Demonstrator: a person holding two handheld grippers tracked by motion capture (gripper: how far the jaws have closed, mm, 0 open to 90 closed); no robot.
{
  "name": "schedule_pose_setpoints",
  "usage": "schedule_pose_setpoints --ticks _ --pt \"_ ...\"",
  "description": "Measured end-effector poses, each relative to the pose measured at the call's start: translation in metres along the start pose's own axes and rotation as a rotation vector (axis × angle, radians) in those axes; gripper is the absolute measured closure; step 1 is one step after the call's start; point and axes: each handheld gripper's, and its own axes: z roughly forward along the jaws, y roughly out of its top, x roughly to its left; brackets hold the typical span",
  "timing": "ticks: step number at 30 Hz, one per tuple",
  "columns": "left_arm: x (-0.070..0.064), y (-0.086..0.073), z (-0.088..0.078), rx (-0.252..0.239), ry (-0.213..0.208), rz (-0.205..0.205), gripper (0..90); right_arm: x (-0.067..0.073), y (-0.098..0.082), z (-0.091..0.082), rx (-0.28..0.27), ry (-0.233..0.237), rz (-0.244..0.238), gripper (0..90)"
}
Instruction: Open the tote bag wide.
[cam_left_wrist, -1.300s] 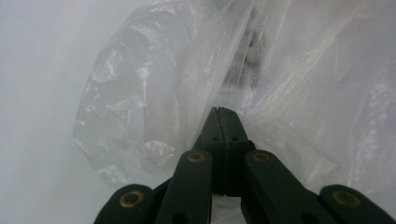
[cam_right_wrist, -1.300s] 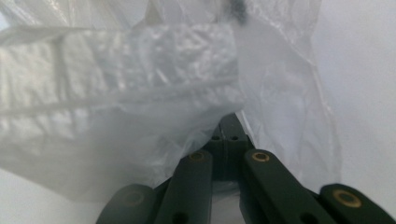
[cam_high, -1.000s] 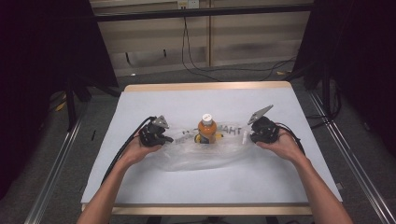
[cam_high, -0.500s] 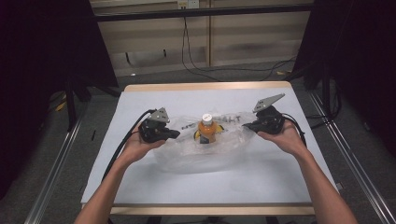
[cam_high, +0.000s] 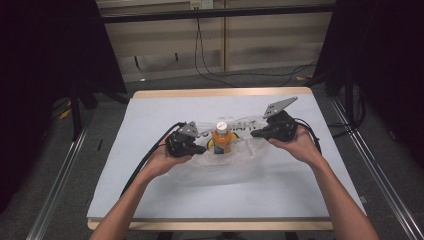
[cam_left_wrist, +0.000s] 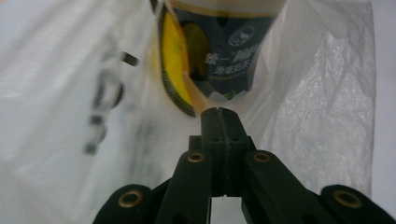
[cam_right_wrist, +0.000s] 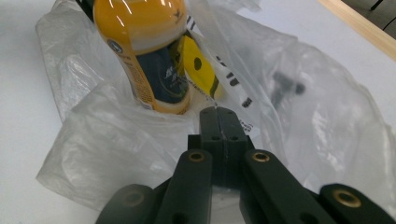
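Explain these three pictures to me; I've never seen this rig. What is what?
No robot here: a person holds a hand gripper in each hand. The high view looks down on a white table; the left gripper and right gripper sit either side of an orange drink bottle standing in a clear plastic bag. The other two pictures come from cameras riding on each gripper. Both show black fingers closed, apparently pinching the bag's film beside the bottle.
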Motion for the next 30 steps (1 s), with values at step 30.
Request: schedule_pose_setpoints --ticks 30 --pt "-0.057 0.003 0.055 0.165 -0.070 0.135 90.0 -0.033 0.031 0.146 0.382 0.136 0.068 90.0"
